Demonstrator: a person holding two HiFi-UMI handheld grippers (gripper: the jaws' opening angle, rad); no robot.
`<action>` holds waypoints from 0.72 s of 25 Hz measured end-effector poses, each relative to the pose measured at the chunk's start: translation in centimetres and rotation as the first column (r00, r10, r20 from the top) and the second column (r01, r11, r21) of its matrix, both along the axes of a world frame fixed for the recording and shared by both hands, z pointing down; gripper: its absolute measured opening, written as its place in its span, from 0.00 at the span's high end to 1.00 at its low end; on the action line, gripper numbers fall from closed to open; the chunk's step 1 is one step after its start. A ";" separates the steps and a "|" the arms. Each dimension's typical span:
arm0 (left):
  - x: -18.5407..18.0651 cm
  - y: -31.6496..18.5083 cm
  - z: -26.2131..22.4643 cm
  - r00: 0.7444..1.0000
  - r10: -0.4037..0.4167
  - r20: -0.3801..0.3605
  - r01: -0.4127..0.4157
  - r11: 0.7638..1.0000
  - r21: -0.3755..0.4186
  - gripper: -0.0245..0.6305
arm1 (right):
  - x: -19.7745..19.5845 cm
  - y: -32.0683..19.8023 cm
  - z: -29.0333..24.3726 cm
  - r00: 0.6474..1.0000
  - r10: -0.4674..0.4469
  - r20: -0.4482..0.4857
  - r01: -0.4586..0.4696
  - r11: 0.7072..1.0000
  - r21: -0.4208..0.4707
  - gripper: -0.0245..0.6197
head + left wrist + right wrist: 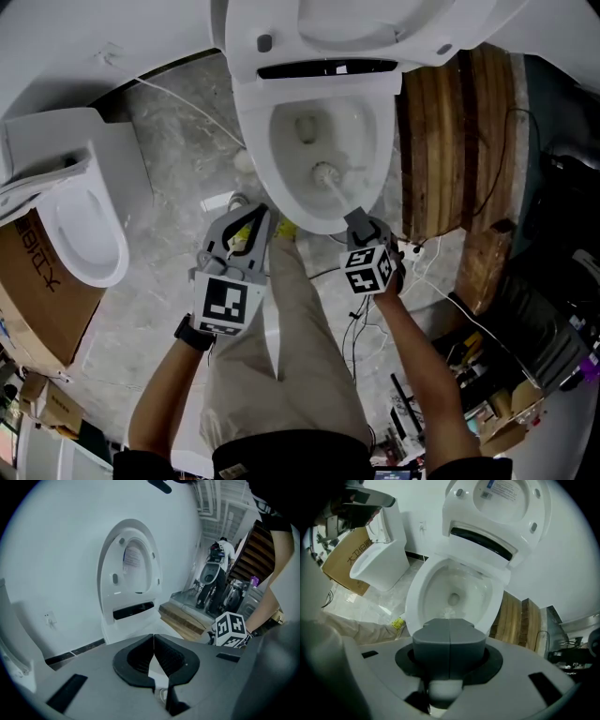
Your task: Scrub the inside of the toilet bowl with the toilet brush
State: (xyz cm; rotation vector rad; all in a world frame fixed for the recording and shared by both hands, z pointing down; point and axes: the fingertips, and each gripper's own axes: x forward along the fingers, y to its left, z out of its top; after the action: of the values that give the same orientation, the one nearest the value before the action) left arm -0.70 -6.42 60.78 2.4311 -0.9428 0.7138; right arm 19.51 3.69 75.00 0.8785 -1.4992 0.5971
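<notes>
The white toilet [258, 112] stands at the top centre with its lid [506, 508] raised and the bowl [473, 590] open. The toilet brush's white bristle head [325, 173] is down inside the bowl, low on the near wall. Its pale handle [339, 195] slants back to my right gripper [359, 221], which is shut on it just outside the front rim. In the right gripper view the head [449, 614] peeks over the closed right gripper [449, 623]. My left gripper [260, 212] hovers left of the bowl's front, and its tips [153, 639] meet with nothing held.
A second white toilet [80, 216] stands at the left beside a cardboard box [37, 309]. Wooden pallets [459, 141] lie right of the bowl. Cables [427, 258] run over the grey marble floor [178, 141]. A yellow item [284, 228] lies by the bowl's foot.
</notes>
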 end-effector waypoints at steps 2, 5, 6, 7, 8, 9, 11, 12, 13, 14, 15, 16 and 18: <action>0.1 0.0 0.1 1.000 0.002 0.000 -0.002 1.000 -0.005 0.93 | -0.7 0.3 0.2 1.000 0.012 0.012 -0.012 1.000 -0.004 0.71; 0.3 0.2 0.4 1.000 0.009 -0.001 -0.009 1.000 -0.008 0.93 | -1.8 0.0 0.7 1.000 -0.022 0.014 0.022 1.000 -0.005 0.71; 0.3 0.3 0.4 1.000 0.007 -0.001 -0.007 1.000 -0.012 0.93 | -2.2 -0.3 1.0 0.999 -0.037 0.011 0.037 0.999 -0.006 0.71; 0.3 0.5 0.5 1.000 0.002 -0.002 -0.002 1.000 -0.016 0.93 | -2.4 -0.6 1.3 0.999 -0.051 0.007 0.051 0.999 -0.008 0.71; 0.2 0.6 0.6 1.000 -0.003 -0.004 0.003 1.000 -0.020 0.93 | -2.6 -1.1 1.6 0.998 -0.060 0.004 0.060 0.998 -0.010 0.71; 0.2 0.7 0.8 1.000 -0.009 -0.004 0.009 1.000 -0.024 0.93 | -2.7 -1.6 2.0 0.998 -0.067 0.001 0.067 0.998 -0.011 0.71; 0.1 0.8 1.1 1.000 -0.021 -0.004 0.021 0.999 -0.031 0.93 | -2.9 -2.7 2.9 0.997 -0.080 -0.003 0.080 0.997 -0.011 0.71; 0.1 0.9 1.2 1.000 -0.028 -0.003 0.028 0.999 -0.034 0.93 | -2.9 -3.4 3.4 0.996 -0.088 -0.006 0.088 0.996 -0.010 0.71; 0.0 0.9 1.3 0.999 -0.036 -0.002 0.036 0.999 -0.037 0.93 | -2.8 -4.0 3.9 0.995 -0.096 -0.011 0.096 0.995 -0.009 0.71; -0.1 1.0 1.4 0.999 -0.047 -0.002 0.047 0.998 -0.041 0.93 | -2.7 -4.7 4.4 0.995 -0.103 -0.017 0.103 0.995 -0.007 0.71; -0.3 1.1 1.6 0.998 -0.059 -0.002 0.059 0.997 -0.046 0.93 | -2.6 -5.4 4.9 0.994 -0.108 -0.023 0.108 0.994 -0.006 0.71; -0.6 1.2 1.7 0.997 -0.073 0.000 0.073 0.996 -0.052 0.93 | -2.5 -6.2 5.4 0.993 -0.112 -0.028 0.112 0.994 -0.005 0.71; -1.3 1.7 2.1 0.995 -0.099 0.009 0.099 0.993 -0.065 0.93 | -2.5 -7.6 6.5 0.992 -0.123 -0.037 0.123 0.992 -0.005 0.71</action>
State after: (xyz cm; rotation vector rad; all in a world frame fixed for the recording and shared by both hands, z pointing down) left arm -1.97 -4.75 62.90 2.3096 -1.0181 0.7052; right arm 17.02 -3.90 81.54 0.7848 -1.5064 0.4897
